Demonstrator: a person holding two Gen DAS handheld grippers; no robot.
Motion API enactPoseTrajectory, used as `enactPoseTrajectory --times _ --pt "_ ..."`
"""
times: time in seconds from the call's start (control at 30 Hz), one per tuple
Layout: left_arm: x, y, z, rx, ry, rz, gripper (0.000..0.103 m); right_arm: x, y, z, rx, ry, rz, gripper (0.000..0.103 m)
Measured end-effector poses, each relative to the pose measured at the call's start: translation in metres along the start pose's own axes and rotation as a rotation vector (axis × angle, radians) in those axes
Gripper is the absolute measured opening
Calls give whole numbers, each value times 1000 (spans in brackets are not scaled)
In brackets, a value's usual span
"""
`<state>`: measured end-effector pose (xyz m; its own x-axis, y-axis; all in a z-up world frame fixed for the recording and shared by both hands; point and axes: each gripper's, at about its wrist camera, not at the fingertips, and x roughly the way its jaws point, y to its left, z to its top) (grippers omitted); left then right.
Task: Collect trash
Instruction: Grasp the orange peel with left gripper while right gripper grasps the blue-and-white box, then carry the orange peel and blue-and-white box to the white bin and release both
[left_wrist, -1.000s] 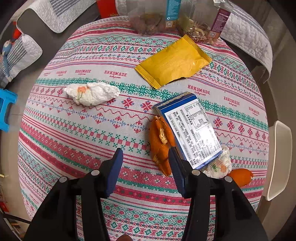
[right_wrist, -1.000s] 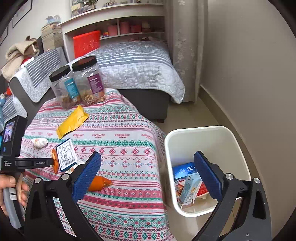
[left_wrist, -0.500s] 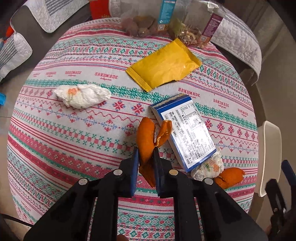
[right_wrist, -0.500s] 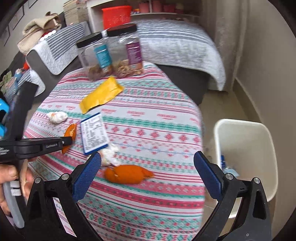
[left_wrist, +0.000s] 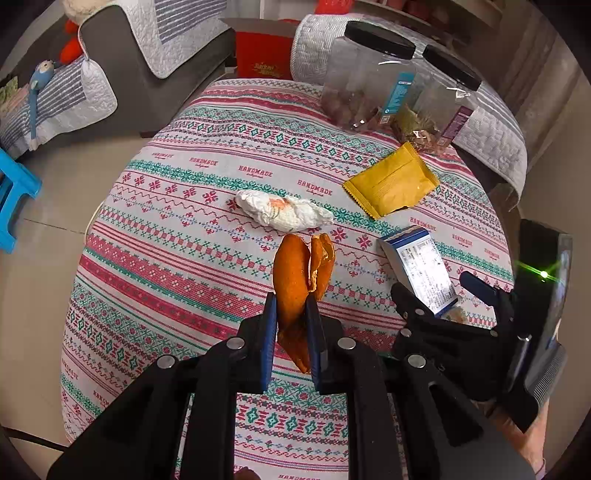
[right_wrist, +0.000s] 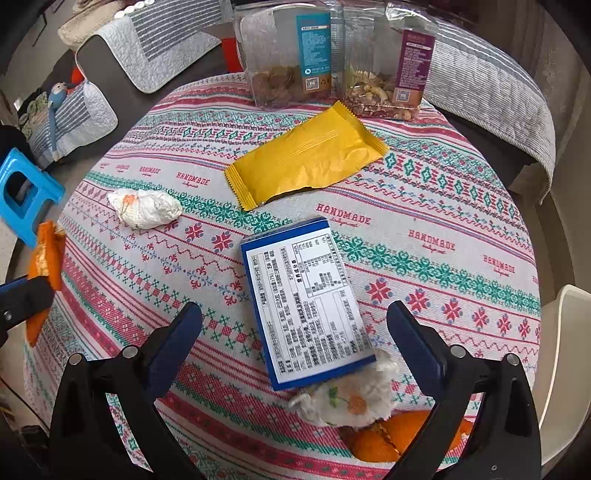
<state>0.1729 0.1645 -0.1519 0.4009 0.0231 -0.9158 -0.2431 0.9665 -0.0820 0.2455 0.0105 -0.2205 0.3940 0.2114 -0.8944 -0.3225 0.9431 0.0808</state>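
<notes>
Two clear plastic jars with black lids (left_wrist: 373, 74) are standing at the far edge of the round table in its patterned red-and-green cloth (left_wrist: 177, 266), one holding brown pieces, the other mixed nuts; a white bin's rim (right_wrist: 565, 369) is showing just off the table's right edge. The left gripper (left_wrist: 291, 332) is clamping a curled orange peel (left_wrist: 295, 284) between its blue pads, holding it over the cloth, where a second ago it lay against the blue-and-white printed carton (right_wrist: 306, 302). The right gripper (right_wrist: 295, 347), jaws standing wide with nothing between them, is hovering over that carton, having swung in from above the bin. A crumpled white tissue (right_wrist: 144, 208) and a flat yellow foil packet (right_wrist: 306, 162) are lying on open cloth; a second tissue (right_wrist: 351, 398) and more orange peel (right_wrist: 391, 439) are crowding the near edge.
</notes>
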Motion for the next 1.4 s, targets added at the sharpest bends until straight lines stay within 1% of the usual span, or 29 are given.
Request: enactPoseTrajectory --times 0.1,0.17,0.2,0.23,0.27,0.33,0.37,0.43,0.57,0.7,0.8,0.97,1.13,1.23,1.4 --pt "-3 7 -3 2 -4 3 15 13 3 4 -1 15 -29 96" --pt "-4 12 -4 1 -6 2 15 18 3 7 5 16 -27 94" --pt "-5 14 -4 0 -6 2 15 20 3 9 10 15 -14 80" --pt "-5 16 -4 -3 -6 2 15 20 4 10 5 4 -34 72" --pt "-6 19 -4 -8 -8 3 15 18 5 13 -7 -9 -49 58" --pt "-8 23 -4 -21 -15 2 15 13 0 18 25 -19 22 57" --pt "-9 26 -3 -30 -26 -2 15 8 -2 20 43 -36 36 56" --pt "-13 29 -1 -46 -47 -3 15 -3 -4 23 46 -78 35 55" --pt "-24 31 3 -74 -95 -11 15 -31 -9 28 80 -159 77 55" --pt "-31 25 7 -80 -135 -8 15 -63 -14 29 86 -238 99 55" --pt "-33 18 9 -76 -150 -15 15 -85 -19 28 84 -283 109 55" --pt "-36 0 9 -60 -168 -25 15 -112 -28 18 84 -340 103 55" --pt "-43 -20 8 -37 -186 -46 15 -137 -47 5 89 -385 65 56" --pt "-47 -36 5 -13 -198 -58 15 -151 -66 -2 114 -408 39 56" --pt "-49 -61 0 24 -201 -75 15 -170 -109 -18 186 -427 -21 56"
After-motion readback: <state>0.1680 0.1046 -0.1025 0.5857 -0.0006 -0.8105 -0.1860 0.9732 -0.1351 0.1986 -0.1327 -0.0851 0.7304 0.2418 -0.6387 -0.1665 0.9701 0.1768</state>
